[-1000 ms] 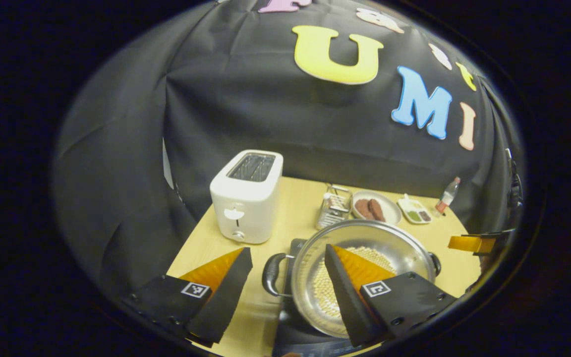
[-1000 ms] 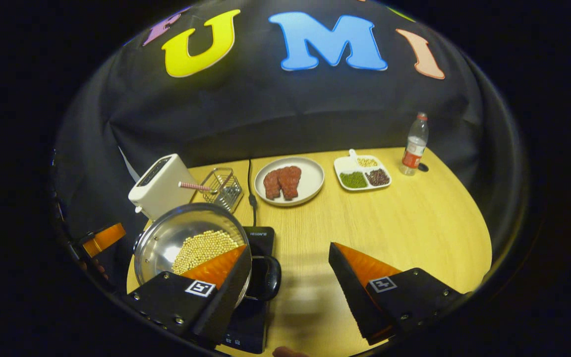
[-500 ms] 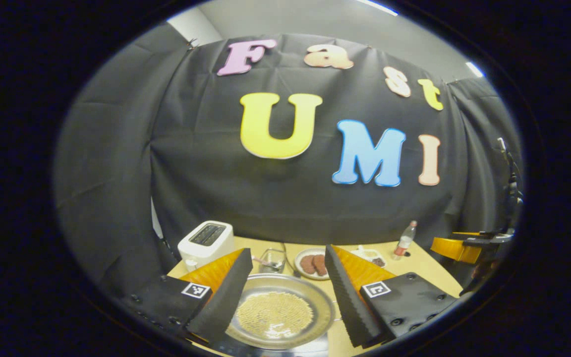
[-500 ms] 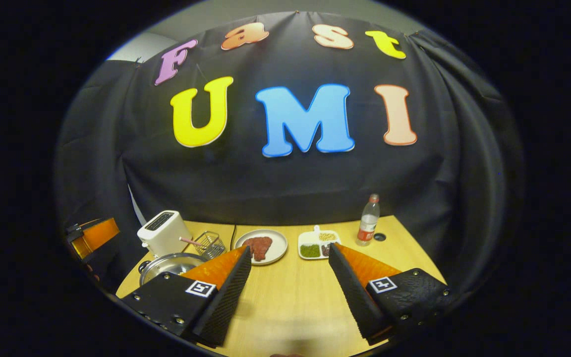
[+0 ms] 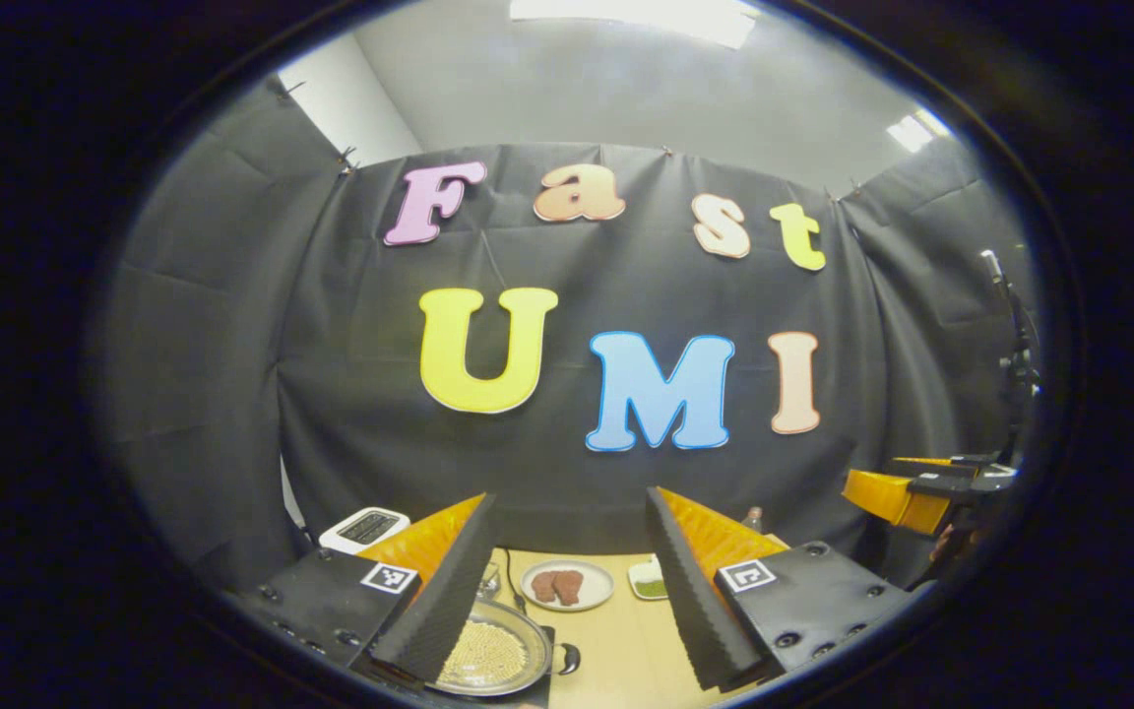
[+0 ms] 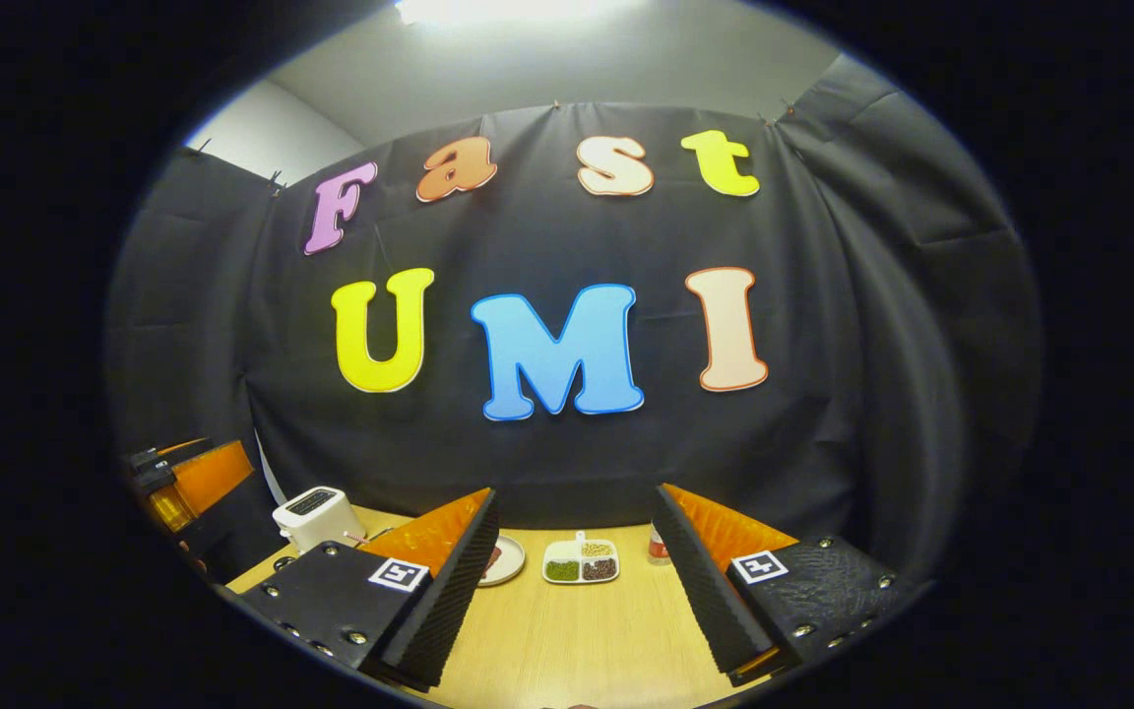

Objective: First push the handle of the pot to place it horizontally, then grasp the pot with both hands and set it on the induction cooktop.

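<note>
- Both views are rather dim; the light comes from ceiling lamps [image 5: 636, 12] at the top, which burn out to white glare.
- The grey ceiling is brighter than the dark cloth wall.
- The tabletop [image 6: 567, 630] is lit evenly, with soft shadows only.
- Fisheye distortion bends straight lines strongly near the edges.
- The centre is sharp; the rim is darker and slightly soft.
</note>
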The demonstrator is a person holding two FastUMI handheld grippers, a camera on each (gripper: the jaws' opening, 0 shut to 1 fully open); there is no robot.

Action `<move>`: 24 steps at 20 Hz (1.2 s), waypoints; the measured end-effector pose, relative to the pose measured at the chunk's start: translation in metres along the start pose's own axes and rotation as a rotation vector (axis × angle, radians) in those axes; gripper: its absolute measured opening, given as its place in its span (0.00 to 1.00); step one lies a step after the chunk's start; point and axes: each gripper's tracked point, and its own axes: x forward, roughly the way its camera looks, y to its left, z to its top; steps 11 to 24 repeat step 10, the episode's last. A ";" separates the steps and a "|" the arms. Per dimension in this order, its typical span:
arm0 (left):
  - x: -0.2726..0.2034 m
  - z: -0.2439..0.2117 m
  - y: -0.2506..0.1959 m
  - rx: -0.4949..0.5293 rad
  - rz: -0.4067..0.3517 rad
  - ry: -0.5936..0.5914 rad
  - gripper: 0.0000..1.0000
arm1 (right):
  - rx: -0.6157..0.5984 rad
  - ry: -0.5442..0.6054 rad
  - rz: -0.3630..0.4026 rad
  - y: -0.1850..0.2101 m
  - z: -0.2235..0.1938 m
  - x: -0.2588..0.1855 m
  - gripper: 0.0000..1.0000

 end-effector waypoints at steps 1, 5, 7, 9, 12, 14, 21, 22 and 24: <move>-0.005 0.005 -0.005 -0.001 0.004 -0.009 0.96 | 0.000 -0.011 0.001 -0.005 0.005 -0.005 0.96; -0.024 0.007 -0.020 0.037 -0.005 -0.033 0.96 | -0.003 -0.028 -0.015 -0.021 0.015 -0.023 0.96; -0.026 0.009 -0.021 0.036 -0.018 -0.036 0.96 | -0.003 -0.036 -0.030 -0.022 0.020 -0.033 0.96; -0.027 0.015 -0.014 0.033 -0.027 -0.049 0.96 | -0.015 -0.052 -0.056 -0.019 0.028 -0.041 0.96; -0.031 0.017 -0.011 0.027 -0.029 -0.045 0.96 | -0.018 -0.047 -0.063 -0.015 0.029 -0.045 0.96; -0.031 0.017 -0.011 0.027 -0.029 -0.045 0.96 | -0.018 -0.047 -0.063 -0.015 0.029 -0.045 0.96; -0.031 0.017 -0.011 0.027 -0.029 -0.045 0.96 | -0.018 -0.047 -0.063 -0.015 0.029 -0.045 0.96; -0.031 0.017 -0.011 0.027 -0.029 -0.045 0.96 | -0.018 -0.047 -0.063 -0.015 0.029 -0.045 0.96; -0.031 0.017 -0.011 0.027 -0.029 -0.045 0.96 | -0.018 -0.047 -0.063 -0.015 0.029 -0.045 0.96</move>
